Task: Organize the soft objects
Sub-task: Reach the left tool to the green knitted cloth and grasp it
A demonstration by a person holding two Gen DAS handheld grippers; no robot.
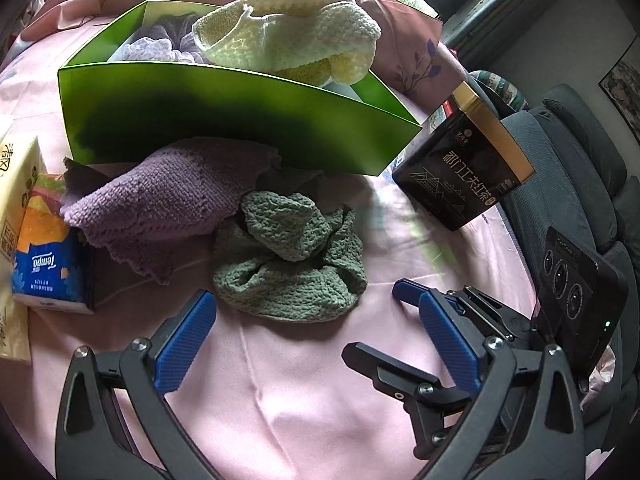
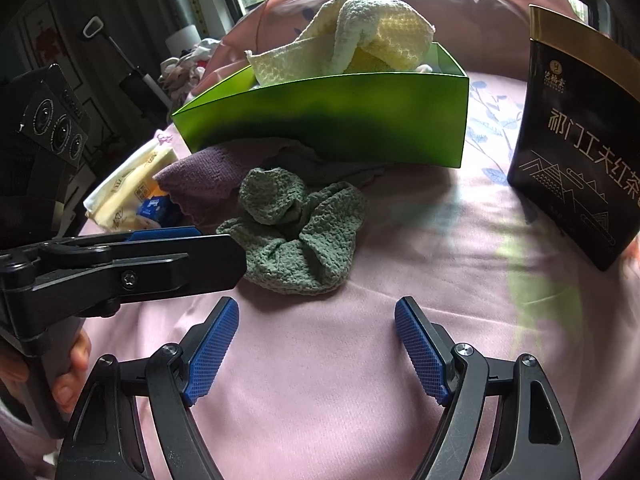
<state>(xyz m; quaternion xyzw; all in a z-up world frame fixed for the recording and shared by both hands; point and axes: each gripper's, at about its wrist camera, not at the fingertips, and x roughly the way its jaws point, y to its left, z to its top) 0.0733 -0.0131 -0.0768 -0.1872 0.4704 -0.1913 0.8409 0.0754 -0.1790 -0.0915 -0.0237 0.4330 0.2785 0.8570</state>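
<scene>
Both grippers are approaching the green cloth (image 1: 288,256), which is lying crumpled on the pink bed sheet (image 1: 280,380) at twelve o'clock from the left gripper (image 1: 316,332). The right gripper (image 2: 316,340) is gaping wide, empty; so is the left. Next, I judge, pinching the cloth for the green box (image 1: 224,120).

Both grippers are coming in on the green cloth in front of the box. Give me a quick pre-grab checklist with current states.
1. Right gripper open and empty: ok.
2. Left gripper open and empty: ok.
3. Crumpled green cloth lies unobstructed ahead of both grippers: ok.
4. Green cloth separate from the purple cloth: not ok, they touch at one edge.
5. Room in the green box: cannot tell; the yellow cloth is heaped over its rim.
6. Black tea box clear of the grab path: ok, it stands off to the side.
</scene>
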